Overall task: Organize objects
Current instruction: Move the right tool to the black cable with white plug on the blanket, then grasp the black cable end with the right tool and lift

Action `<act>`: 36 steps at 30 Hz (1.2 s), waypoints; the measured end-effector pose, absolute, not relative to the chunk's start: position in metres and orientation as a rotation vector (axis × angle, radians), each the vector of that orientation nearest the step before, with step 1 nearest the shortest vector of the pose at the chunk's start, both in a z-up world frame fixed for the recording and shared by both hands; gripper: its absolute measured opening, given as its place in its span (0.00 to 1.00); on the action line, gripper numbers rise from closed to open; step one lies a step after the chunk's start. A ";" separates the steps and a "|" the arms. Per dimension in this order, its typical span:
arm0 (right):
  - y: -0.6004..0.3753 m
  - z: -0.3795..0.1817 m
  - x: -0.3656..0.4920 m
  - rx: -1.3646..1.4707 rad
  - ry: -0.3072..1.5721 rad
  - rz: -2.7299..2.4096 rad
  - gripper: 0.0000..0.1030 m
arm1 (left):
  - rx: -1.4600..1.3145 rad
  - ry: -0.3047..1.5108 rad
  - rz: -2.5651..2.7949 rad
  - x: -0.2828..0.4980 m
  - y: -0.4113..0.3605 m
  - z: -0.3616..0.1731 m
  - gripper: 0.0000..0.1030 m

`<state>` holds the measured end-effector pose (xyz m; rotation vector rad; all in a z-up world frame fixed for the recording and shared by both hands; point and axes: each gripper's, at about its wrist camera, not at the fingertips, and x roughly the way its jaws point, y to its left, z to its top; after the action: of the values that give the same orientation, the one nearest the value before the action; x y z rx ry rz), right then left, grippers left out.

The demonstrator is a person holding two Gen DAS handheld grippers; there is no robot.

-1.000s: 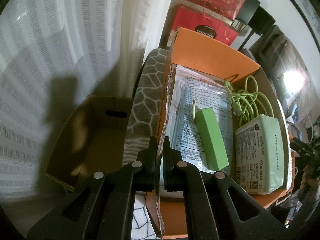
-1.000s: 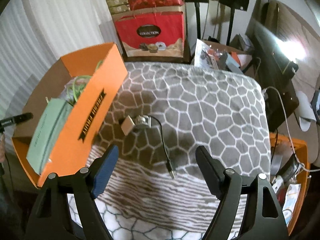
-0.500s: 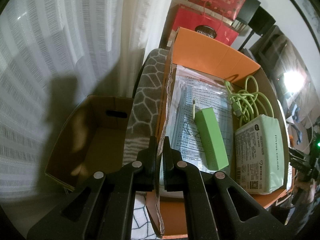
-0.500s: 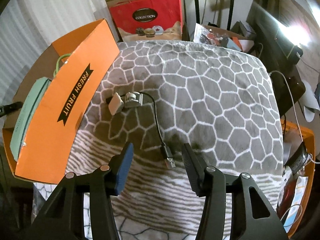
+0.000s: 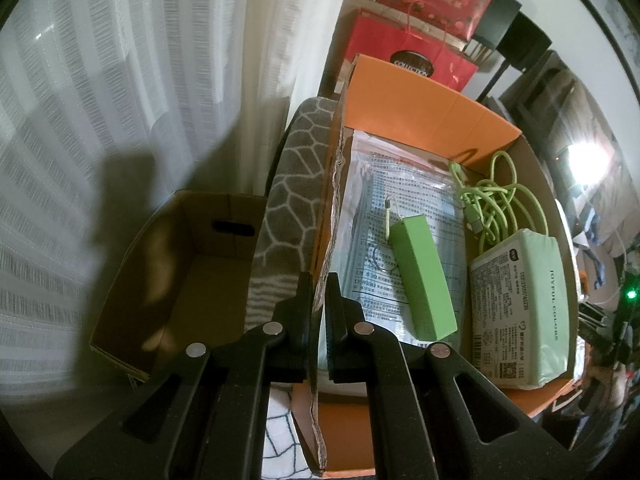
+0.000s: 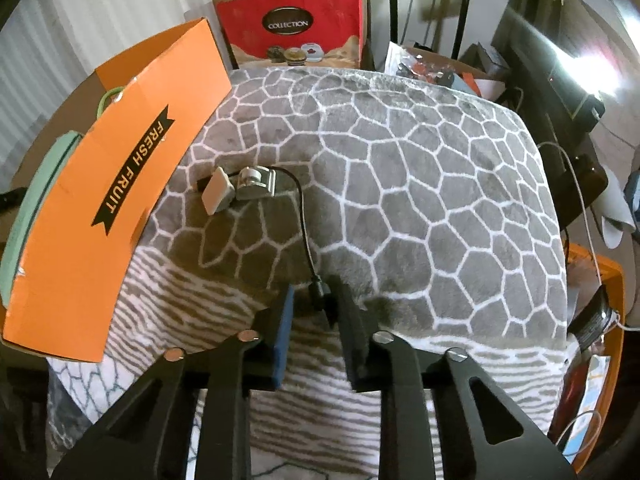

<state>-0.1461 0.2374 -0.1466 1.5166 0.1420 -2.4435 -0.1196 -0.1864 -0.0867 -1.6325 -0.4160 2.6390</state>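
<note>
Orange box [image 5: 432, 108] at left already holds a printed bag, tissue pack [image 5: 524, 308], green power bank [image 5: 420, 280] and green cable. Left gripper [image 5: 319, 292] clenched on its near wall. Left to do, I judge: the small device [image 6: 256, 184] and black cable on the blanket [image 6: 420, 184]. Right gripper [image 6: 313, 300] closing, plug [image 6: 319, 294] between the jaws.

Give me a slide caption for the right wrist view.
Right tongs closing around the black cable's plug on the grey patterned blanket, beside the orange box.

Both wrist cameras are looking steeply down, close in. The left is facing into the orange box [image 5: 432, 120]; the right is viewing its outer wall [image 6: 100, 216], sharing it.
</note>
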 end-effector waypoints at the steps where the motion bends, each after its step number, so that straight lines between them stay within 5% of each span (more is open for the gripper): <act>1: 0.237 -0.147 -0.146 1.515 0.149 -2.448 0.14 | -1.632 -0.416 2.639 -0.120 -0.186 -0.087 0.04; 36: 0.237 -0.042 -0.138 1.212 0.011 -2.569 0.06 | -1.632 -0.417 2.640 -0.119 -0.186 -0.087 0.04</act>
<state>-0.1380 0.2374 -0.0417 1.2118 0.0114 -2.5686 -0.1190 -0.1860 -0.0867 -1.6322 -0.4166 2.6400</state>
